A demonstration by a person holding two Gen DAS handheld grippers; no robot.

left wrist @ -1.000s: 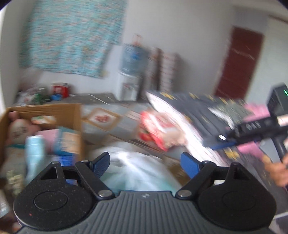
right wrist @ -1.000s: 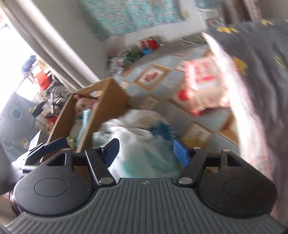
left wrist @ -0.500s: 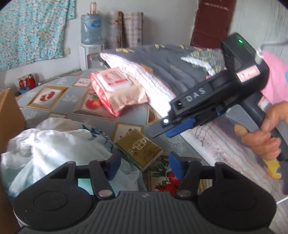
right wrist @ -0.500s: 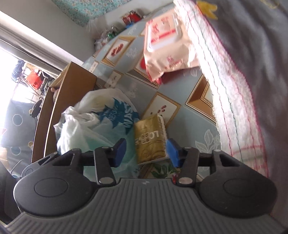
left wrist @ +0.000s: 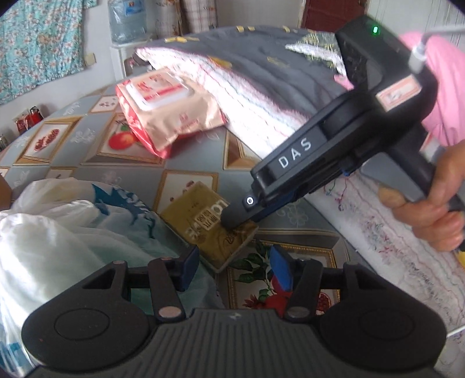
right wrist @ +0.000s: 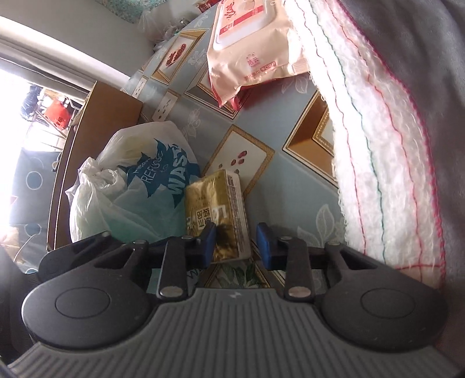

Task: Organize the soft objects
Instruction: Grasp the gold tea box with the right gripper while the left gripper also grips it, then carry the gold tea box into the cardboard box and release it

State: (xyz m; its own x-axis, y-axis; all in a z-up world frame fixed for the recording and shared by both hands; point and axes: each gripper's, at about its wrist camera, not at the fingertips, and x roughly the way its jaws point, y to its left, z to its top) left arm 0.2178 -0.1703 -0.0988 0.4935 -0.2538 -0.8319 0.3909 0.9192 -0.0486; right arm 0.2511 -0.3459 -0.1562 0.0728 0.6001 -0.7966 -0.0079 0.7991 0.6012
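Closing around the gold tissue pack (right wrist: 216, 215), right gripper (right wrist: 237, 241) jaws narrow; left gripper (left wrist: 234, 266) half-open.

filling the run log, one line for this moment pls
right gripper: closing around gold tissue pack, not yet clamped | left gripper: open, near pack | wipes pack: untouched

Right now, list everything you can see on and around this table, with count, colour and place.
tissue pack: one, gold, mid-table beside the bag
plastic bag: one, white with teal print, left of the pack
wipes pack: one, pink, far side
folded blanket: one, grey and white, right
cardboard box: one, brown, behind the bag
water bottle: one, blue, by the wall
right gripper: black, jaws closing around the pack, gap still visible
left gripper: black, open
hand: one, holding the right gripper
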